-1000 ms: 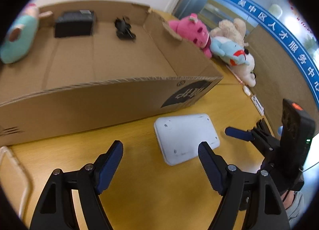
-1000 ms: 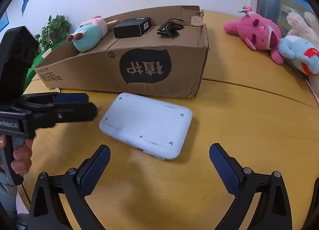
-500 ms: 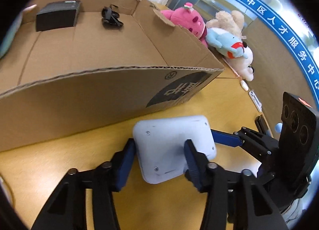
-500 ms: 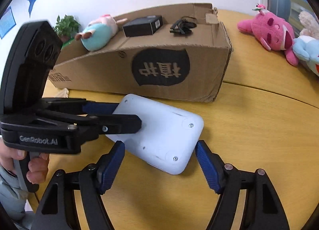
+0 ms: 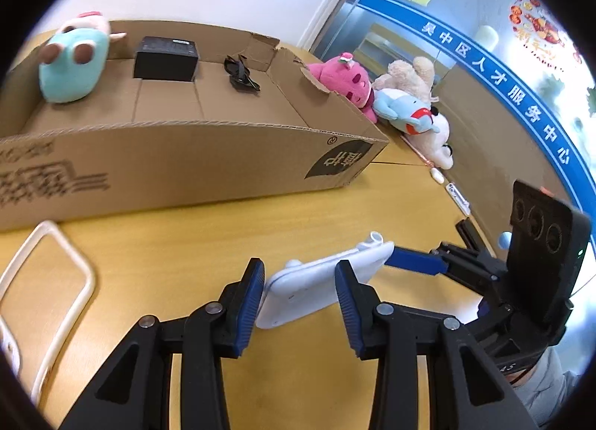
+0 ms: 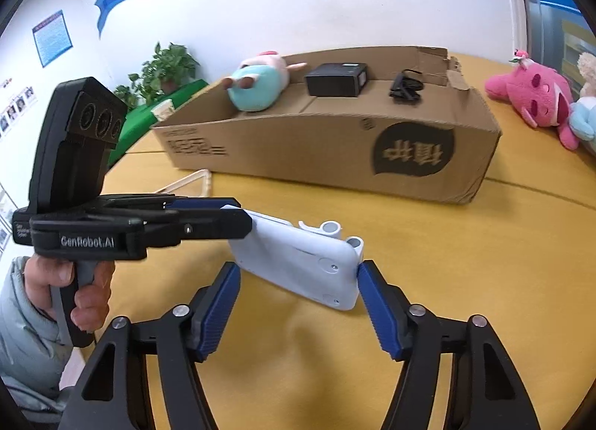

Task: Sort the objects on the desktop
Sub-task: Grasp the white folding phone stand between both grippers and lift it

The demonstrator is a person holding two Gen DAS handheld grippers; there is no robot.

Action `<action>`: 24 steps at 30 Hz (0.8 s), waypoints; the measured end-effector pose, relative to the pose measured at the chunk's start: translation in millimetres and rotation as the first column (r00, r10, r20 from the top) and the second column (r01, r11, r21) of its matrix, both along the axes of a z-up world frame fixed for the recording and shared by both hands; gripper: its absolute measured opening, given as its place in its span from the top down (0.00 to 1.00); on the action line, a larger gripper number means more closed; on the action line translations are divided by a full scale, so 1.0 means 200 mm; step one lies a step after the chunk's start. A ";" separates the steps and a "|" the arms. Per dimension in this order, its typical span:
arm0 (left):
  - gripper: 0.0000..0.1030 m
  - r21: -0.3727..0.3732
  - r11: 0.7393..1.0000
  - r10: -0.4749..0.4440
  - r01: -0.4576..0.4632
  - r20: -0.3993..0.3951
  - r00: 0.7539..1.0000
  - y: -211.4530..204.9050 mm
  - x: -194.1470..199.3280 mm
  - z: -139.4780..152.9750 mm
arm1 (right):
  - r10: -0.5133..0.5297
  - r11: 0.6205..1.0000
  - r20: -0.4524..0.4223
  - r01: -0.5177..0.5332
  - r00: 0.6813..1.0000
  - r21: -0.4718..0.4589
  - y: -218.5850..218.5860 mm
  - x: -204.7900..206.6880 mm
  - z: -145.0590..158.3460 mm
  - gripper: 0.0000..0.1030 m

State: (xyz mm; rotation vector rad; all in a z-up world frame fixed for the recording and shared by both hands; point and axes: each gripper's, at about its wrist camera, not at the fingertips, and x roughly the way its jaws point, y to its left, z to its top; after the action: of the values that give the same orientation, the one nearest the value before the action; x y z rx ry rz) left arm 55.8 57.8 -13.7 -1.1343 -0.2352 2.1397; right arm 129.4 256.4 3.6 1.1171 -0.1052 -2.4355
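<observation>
A white flat plastic device [image 5: 320, 286] with small clips on its edge is tilted up off the yellow table. My left gripper [image 5: 300, 294] is shut on one end of it. In the right wrist view the device [image 6: 298, 258] sits between the fingers of my right gripper [image 6: 298, 301], which is shut on its other end. The left gripper [image 6: 208, 221] also shows there, clamped on the device's far corner. The cardboard box [image 5: 186, 154] stands behind, holding a teal plush [image 5: 72, 65], a black box [image 5: 165, 59] and a black cable [image 5: 240, 74].
A pink plush [image 5: 346, 81], a blue plush [image 5: 404, 109] and a beige plush lie right of the box. A white frame [image 5: 48, 281] lies on the table at the left. A potted plant [image 6: 164, 68] stands behind the box.
Both grippers closed in on the white device from either end. It went from lying flat on the table to being lifted and tilted on edge between them.
</observation>
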 end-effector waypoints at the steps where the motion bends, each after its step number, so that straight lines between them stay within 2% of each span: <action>1: 0.63 0.003 1.000 0.002 -0.002 -0.006 1.000 -0.02 0.02 0.01 | 0.005 1.000 0.000 -0.005 1.000 -0.010 -0.01 0.02 0.00 0.39; 5: 0.63 0.013 1.000 -0.029 0.029 -0.014 0.999 -0.05 0.12 0.03 | 0.041 0.999 0.012 -0.041 0.999 -0.016 -0.07 0.11 -0.02 0.39; 8: 0.63 -0.004 1.000 -0.028 0.028 -0.006 1.000 -0.07 0.17 0.03 | 0.027 1.000 0.024 -0.027 0.999 -0.008 -0.07 0.16 -0.03 0.39; 14: 0.62 -0.067 0.997 0.030 -0.023 0.104 0.994 -0.12 0.19 -0.07 | -0.055 0.998 0.086 0.054 0.995 0.010 -0.03 0.14 -0.10 0.39; 17: 0.62 -0.100 0.995 0.030 -0.016 0.144 0.989 -0.10 0.21 -0.13 | -0.050 0.997 0.083 0.045 0.995 0.055 -0.09 0.15 -0.13 0.39; 18: 0.62 -0.111 0.994 0.026 -0.009 0.155 0.988 -0.08 0.21 -0.16 | -0.050 0.997 0.086 0.044 0.995 0.071 -0.10 0.15 -0.15 0.40; 19: 0.62 -0.112 0.994 0.022 -0.004 0.159 0.987 -0.07 0.21 -0.17 | -0.051 0.995 0.099 0.043 0.994 0.085 -0.12 0.14 -0.17 0.47; 20: 0.62 -0.109 0.994 0.024 -0.009 0.142 0.990 -0.06 0.22 -0.16 | -0.055 0.995 0.090 0.047 0.994 0.091 -0.13 0.14 -0.18 0.50; 24: 0.62 -0.093 0.995 0.037 -0.023 0.144 0.989 -0.07 0.21 -0.16 | -0.063 0.995 0.082 0.056 0.995 0.083 -0.13 0.16 -0.18 0.54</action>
State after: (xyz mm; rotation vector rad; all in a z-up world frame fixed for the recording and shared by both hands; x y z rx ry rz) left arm 98.3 43.3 -46.0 -1.3493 -0.2240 2.1143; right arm 160.7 230.2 -32.4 1.2703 -0.0681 -2.4641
